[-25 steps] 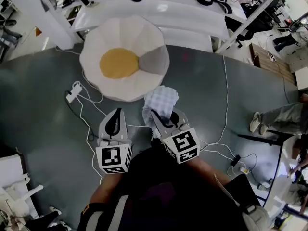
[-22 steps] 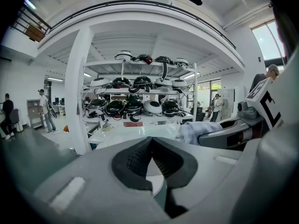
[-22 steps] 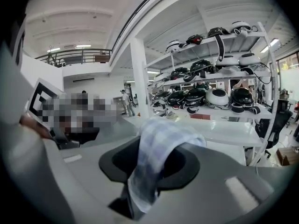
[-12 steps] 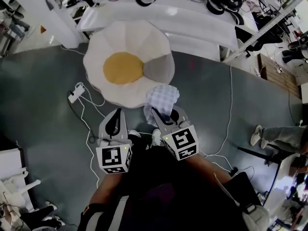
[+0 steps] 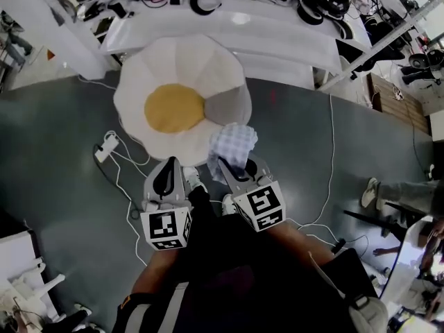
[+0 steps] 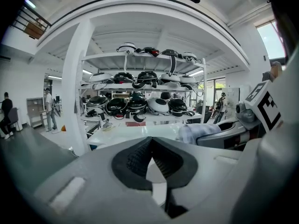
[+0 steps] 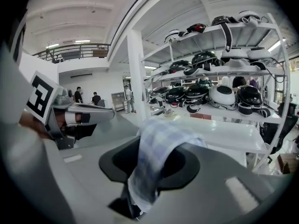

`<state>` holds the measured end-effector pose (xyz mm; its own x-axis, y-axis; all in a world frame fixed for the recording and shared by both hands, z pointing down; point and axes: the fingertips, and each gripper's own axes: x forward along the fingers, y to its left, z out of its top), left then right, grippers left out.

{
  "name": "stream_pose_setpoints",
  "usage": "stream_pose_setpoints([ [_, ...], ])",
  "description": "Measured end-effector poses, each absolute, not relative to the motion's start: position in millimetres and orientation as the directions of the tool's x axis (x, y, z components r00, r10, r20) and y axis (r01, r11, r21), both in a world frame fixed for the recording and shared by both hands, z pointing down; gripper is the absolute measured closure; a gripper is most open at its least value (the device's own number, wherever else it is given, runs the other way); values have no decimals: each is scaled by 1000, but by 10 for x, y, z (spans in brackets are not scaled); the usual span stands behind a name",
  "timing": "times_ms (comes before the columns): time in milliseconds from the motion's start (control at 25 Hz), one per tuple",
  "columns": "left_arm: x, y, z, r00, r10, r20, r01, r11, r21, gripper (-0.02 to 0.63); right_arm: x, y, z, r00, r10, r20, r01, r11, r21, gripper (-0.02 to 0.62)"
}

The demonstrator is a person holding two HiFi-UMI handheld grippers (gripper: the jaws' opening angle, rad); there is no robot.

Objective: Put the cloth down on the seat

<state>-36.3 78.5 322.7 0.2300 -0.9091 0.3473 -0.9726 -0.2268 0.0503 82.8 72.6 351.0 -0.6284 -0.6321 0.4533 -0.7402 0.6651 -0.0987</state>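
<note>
Right tongs (image 5: 239, 166) clenched on blue-white checked cloth (image 5: 234, 143). Cloth bunched up, held in air by near rim of round white seat (image 5: 180, 61) with yellow middle. Left tongs (image 5: 168, 166) pinched together, nothing in them, just beside right.

Risks:
- Cloth only at rim. Letting go there could drop it off edge onto floor (image 5: 62, 151).
- Cloth could catch in tongs, land in lump.
- White cables (image 5: 132, 151) lay on floor close by. Step forward could snag them.
</note>
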Motion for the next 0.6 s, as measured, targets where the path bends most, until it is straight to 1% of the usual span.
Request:
stream_pose_setpoints([
  [320, -620, 73, 3537, 311, -873, 376, -950, -301, 85, 606, 472, 101, 3830, -576, -652, 494, -788, 603, -123, 482],
  [600, -967, -463, 3709, 327, -866, 379, -944, -313, 99, 606, 224, -427, 4064, -534, -654, 535, -815, 567, -120, 482],
])
